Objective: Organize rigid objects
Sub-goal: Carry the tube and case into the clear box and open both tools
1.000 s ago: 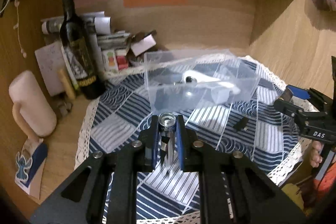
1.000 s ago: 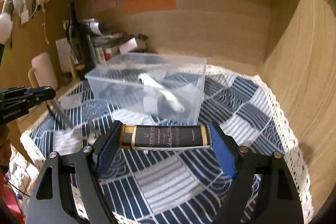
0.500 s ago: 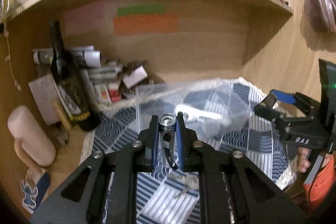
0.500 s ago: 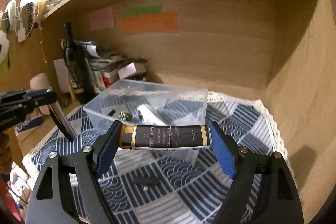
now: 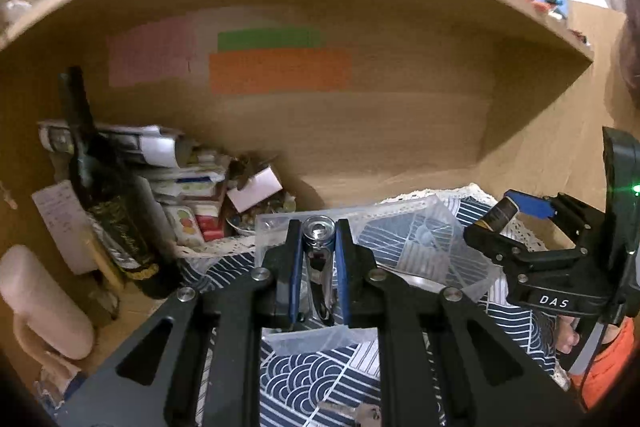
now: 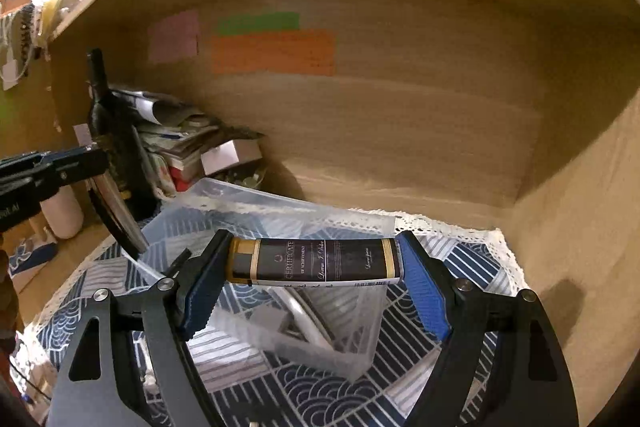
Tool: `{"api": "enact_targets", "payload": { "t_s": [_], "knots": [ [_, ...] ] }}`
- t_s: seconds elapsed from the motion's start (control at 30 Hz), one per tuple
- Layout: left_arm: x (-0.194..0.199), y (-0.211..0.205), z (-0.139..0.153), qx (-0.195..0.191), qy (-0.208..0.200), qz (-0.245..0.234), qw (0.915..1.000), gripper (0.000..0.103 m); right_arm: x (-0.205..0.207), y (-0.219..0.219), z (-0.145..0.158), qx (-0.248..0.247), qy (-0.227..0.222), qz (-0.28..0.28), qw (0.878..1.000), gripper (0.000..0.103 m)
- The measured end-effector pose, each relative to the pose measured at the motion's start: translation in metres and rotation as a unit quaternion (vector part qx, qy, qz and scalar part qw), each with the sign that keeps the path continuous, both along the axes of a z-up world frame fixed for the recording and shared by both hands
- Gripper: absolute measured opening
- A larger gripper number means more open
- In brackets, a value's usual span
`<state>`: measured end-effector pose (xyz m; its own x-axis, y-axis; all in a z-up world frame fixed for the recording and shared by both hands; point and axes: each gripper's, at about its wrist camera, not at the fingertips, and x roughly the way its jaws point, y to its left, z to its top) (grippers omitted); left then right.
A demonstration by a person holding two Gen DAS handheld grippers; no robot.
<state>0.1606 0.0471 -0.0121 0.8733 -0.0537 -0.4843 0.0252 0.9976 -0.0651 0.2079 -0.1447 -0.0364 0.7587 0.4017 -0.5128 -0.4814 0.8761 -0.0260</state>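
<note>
My left gripper (image 5: 318,231) is shut on a shiny metal tool (image 5: 319,255), held over the near edge of the clear plastic box (image 5: 432,223). It also shows in the right wrist view (image 6: 96,163), with the tool (image 6: 116,211) hanging down over the box's left side. My right gripper (image 6: 316,259) is shut on a dark cylindrical case with gold bands (image 6: 316,261), held crosswise above the clear box (image 6: 304,339). The box holds a white curved object (image 6: 304,319) and small parts. The right gripper also shows in the left wrist view (image 5: 508,215).
A dark wine bottle (image 5: 104,195) stands at the back left by stacked papers and boxes (image 5: 188,187). A pink roll (image 5: 40,303) lies at far left. A key (image 5: 352,411) lies on the blue patterned cloth (image 5: 312,375). Wooden walls close in behind and to the right.
Both grippers have moved forward and over the clear box, still holding their objects. The box now sits under the fingers in both views.
</note>
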Motion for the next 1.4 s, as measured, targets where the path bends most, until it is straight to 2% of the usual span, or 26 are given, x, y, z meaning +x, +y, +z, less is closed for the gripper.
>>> {"api": "enact_targets", "payload": {
  "t_s": [0.23,0.43,0.63,0.73,0.87,1.13,1.23,1.3,1.4],
  "knots": [
    [0.036,-0.001,-0.031,-0.022,0.040,-0.009,0.9989,0.015,0.032,0.026,-0.027,-0.029,0.050,0.014,0.998,0.080],
    [0.051,-0.005,-0.049,-0.056,0.076,-0.043,0.9946,0.015,0.045,0.044,-0.050,-0.062,0.078,0.031,0.994,0.079],
    [0.062,-0.005,-0.061,-0.053,0.107,-0.045,0.9918,0.015,0.050,0.053,-0.060,-0.077,0.094,0.038,0.992,0.080],
    [0.066,-0.001,-0.064,-0.047,0.115,-0.026,0.9919,0.016,0.050,0.054,-0.061,-0.088,0.090,0.033,0.991,0.080],
    [0.065,0.004,-0.065,-0.038,0.118,-0.010,0.9922,0.041,0.045,0.051,-0.055,-0.083,0.086,0.029,0.992,0.080],
    [0.034,0.003,-0.042,-0.012,0.083,-0.002,0.9965,0.064,0.017,0.033,-0.031,-0.067,0.058,0.026,0.996,0.083],
    [0.015,-0.001,-0.031,0.008,0.063,-0.004,0.9979,0.077,0.003,0.026,-0.021,-0.060,0.041,0.025,0.997,0.085],
    [0.003,-0.003,-0.027,0.017,0.056,-0.001,0.9983,0.091,-0.007,0.019,-0.013,-0.052,0.029,0.020,0.998,0.086],
    [-0.012,-0.006,-0.026,0.035,0.051,0.006,0.9981,0.098,-0.020,0.010,-0.007,-0.043,0.019,0.015,0.999,0.090]
  ]
}}
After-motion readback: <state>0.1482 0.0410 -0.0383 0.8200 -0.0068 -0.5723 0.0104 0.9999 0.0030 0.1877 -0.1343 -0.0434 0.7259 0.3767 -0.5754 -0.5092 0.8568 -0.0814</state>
